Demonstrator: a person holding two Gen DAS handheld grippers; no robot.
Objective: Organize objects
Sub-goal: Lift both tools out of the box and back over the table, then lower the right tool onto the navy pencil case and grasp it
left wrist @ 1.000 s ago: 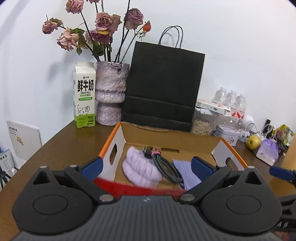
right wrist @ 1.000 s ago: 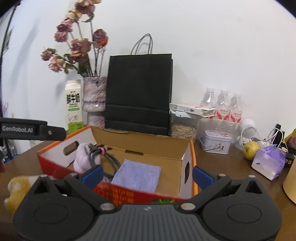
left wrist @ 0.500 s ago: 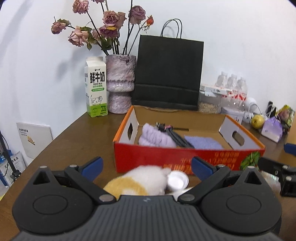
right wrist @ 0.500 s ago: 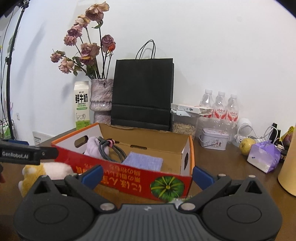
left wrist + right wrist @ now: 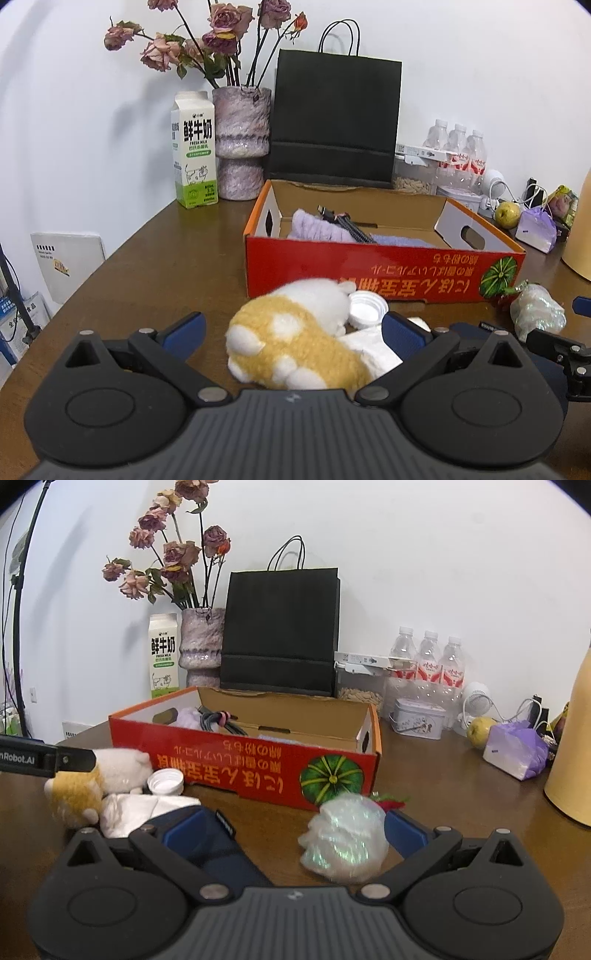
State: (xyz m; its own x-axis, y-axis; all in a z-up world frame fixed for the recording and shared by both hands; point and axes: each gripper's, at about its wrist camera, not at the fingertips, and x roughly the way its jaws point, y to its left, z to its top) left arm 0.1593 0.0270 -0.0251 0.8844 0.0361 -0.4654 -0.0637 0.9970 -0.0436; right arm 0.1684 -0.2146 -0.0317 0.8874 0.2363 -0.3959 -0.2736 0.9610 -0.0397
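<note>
A red cardboard box [image 5: 384, 275] [image 5: 258, 760] sits mid-table and holds a lilac cloth [image 5: 317, 229], a coiled cable [image 5: 347, 227] and a purple pad. In front of it lie a yellow-and-white plush toy [image 5: 295, 339] [image 5: 92, 779], a white cap [image 5: 365, 308] [image 5: 165, 781], a white cloth [image 5: 140, 808], a dark blue item [image 5: 218, 845] and a crinkly clear wrapper [image 5: 345, 843] [image 5: 537, 315]. My left gripper [image 5: 293, 332] is open, its fingers either side of the plush toy. My right gripper [image 5: 293, 830] is open around the wrapper and the blue item.
Behind the box stand a milk carton [image 5: 194, 149], a vase of dried roses [image 5: 240, 144], a black paper bag [image 5: 334, 122], water bottles [image 5: 428, 664], a tin [image 5: 419, 718], a pear [image 5: 480, 731] and a purple pouch [image 5: 515, 749]. A tan object [image 5: 574, 753] is at right.
Both grippers have pulled back and dropped from over the box to the table in front of it. The plush toy, cap, wrapper and blue item have come into view between the fingers.
</note>
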